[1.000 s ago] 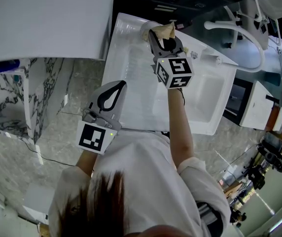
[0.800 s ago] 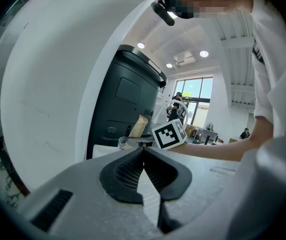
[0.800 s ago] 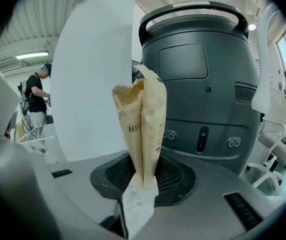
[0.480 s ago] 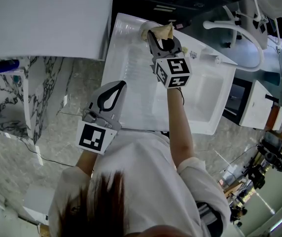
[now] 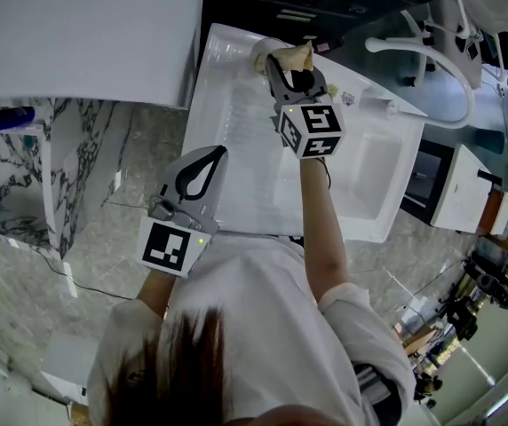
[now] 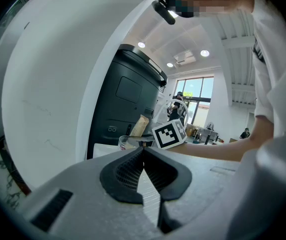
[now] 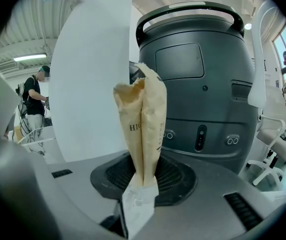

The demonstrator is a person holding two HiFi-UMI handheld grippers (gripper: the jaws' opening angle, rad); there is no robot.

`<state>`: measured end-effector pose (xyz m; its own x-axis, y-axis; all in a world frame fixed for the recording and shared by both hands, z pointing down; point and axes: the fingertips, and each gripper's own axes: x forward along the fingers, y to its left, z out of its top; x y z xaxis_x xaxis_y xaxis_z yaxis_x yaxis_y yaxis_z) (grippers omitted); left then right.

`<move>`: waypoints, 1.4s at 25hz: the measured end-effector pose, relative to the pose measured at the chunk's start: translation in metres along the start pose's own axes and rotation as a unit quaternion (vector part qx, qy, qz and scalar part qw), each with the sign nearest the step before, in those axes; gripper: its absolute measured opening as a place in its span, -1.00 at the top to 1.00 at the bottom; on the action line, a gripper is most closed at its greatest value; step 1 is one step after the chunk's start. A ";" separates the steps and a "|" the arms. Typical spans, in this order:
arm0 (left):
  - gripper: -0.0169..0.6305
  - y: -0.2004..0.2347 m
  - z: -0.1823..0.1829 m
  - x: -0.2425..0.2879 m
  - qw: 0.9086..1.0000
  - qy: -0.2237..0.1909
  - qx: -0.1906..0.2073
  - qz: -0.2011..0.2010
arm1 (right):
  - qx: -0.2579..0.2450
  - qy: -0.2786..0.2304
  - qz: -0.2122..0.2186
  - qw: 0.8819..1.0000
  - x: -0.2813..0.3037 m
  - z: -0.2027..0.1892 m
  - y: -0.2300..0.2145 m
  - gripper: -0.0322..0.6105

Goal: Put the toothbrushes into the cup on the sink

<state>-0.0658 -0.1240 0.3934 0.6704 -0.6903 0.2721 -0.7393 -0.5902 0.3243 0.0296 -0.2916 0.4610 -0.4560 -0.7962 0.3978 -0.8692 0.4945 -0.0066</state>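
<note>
Paper-wrapped toothbrushes (image 7: 142, 124) held upright at the cup (image 5: 261, 53), by the sink's (image 5: 236, 140) far left corner.
The right gripper (image 7: 143, 175) has its jaws clamped on the tan wrapper's lower end; whether that end is inside the cup cannot be told. The left gripper (image 6: 143, 151) hangs over the sink's near left edge, well apart, with its jaws together and nothing between them.

We count 2 grippers: left gripper (image 5: 213, 152) & right gripper (image 5: 291, 67). 1 sink (image 5: 241, 136), 1 cup (image 5: 264, 52) at its far-left corner. Prob. 2 paper toothbrush sleeves (image 7: 142, 129), side by side. 1 dark machine (image 7: 203, 84).
</note>
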 end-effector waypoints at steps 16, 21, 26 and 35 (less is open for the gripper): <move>0.90 -0.003 -0.004 -0.003 1.000 0.002 -0.004 0.005 | -0.008 -0.011 -0.006 1.000 -0.005 -0.003 -0.004 0.28; 0.90 -0.006 -0.006 -0.003 1.000 0.002 -0.005 0.006 | 0.001 -0.012 -0.013 1.000 -0.006 -0.005 -0.008 0.16; 0.90 -0.007 -0.007 -0.004 1.000 0.003 -0.007 0.009 | 0.011 -0.014 -0.006 1.000 -0.006 -0.007 -0.008 0.12; 0.90 -0.014 -0.005 -0.005 1.000 0.000 -0.005 0.009 | 0.041 -0.024 0.000 0.999 -0.012 -0.011 -0.008 0.08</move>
<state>-0.0584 -0.1103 0.3916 0.6570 -0.7010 0.2773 -0.7505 -0.5734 0.3286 0.0444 -0.2819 0.4665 -0.4626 -0.8133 0.3529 -0.8813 0.4653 -0.0827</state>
